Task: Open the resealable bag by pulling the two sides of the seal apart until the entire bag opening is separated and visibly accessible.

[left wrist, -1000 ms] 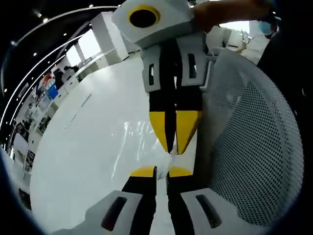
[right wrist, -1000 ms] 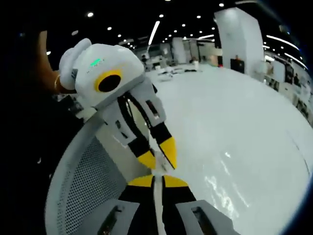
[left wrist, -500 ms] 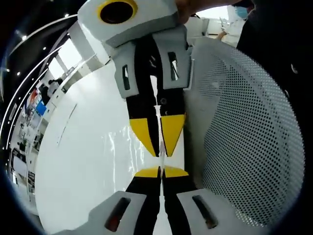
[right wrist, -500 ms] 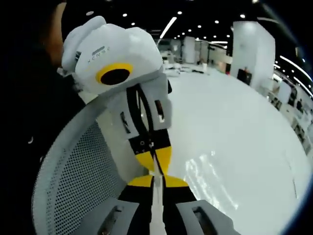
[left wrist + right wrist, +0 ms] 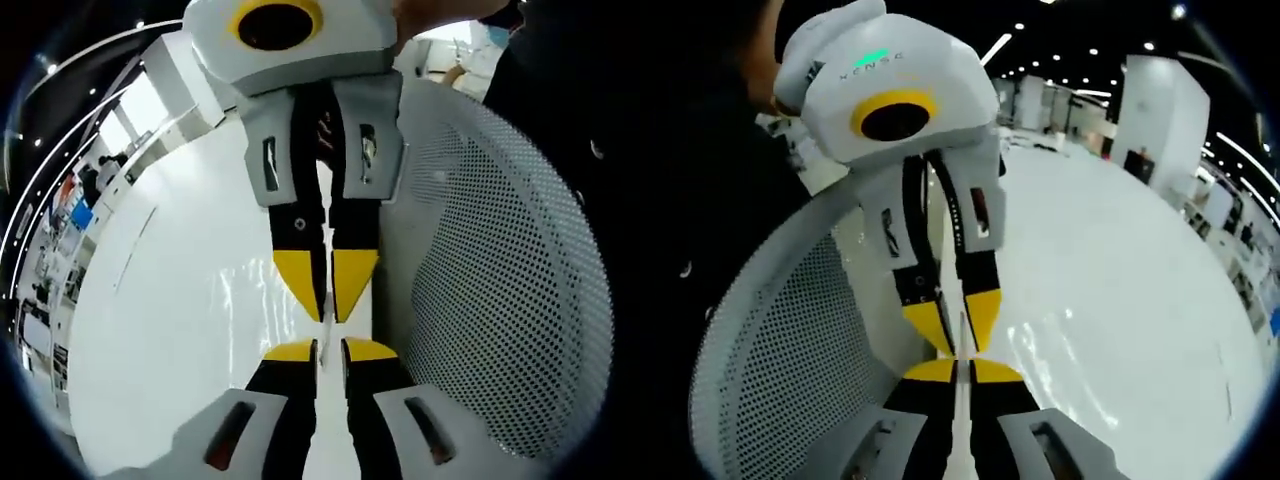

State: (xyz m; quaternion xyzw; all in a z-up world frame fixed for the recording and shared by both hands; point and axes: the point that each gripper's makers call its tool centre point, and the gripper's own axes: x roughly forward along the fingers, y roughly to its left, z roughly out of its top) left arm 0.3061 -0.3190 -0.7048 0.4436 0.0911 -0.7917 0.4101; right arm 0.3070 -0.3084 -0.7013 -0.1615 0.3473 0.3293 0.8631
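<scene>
**Barely visible bag, two grippers meeting tip to tip**

Mostly the bag [image 5: 262,290] is showing as clear film with bright glints, lying over the white table [image 5: 150,330] and rising toward the point where the two grippers are meeting. In the left gripper view a thin pale edge is running up between the left gripper [image 5: 329,349] jaws, which are sitting close with a narrow slit between them; they look to be pinching that edge, though the film is too clear to be sure. The right gripper [image 5: 326,312] is coming down from the top, its yellow tips almost together just above.

In the right gripper view the bag [image 5: 1065,350] is again only sheen on the table [image 5: 1120,260]. A white strip is standing in the slit of the right gripper [image 5: 956,370], whose jaws are closing tight around it. The left gripper [image 5: 960,335] is pointing down at it, tips nearly touching.

How far the seal is parted is hard to make out; the bag's outline is cut off by the jaws.

A white mesh chair back [image 5: 510,280] is curving just beside the grippers, also showing at [image 5: 790,350]. A hand [image 5: 765,60] is partly hidden behind the left gripper's body. On the far side the table is lying open and bare toward a dim hall.
</scene>
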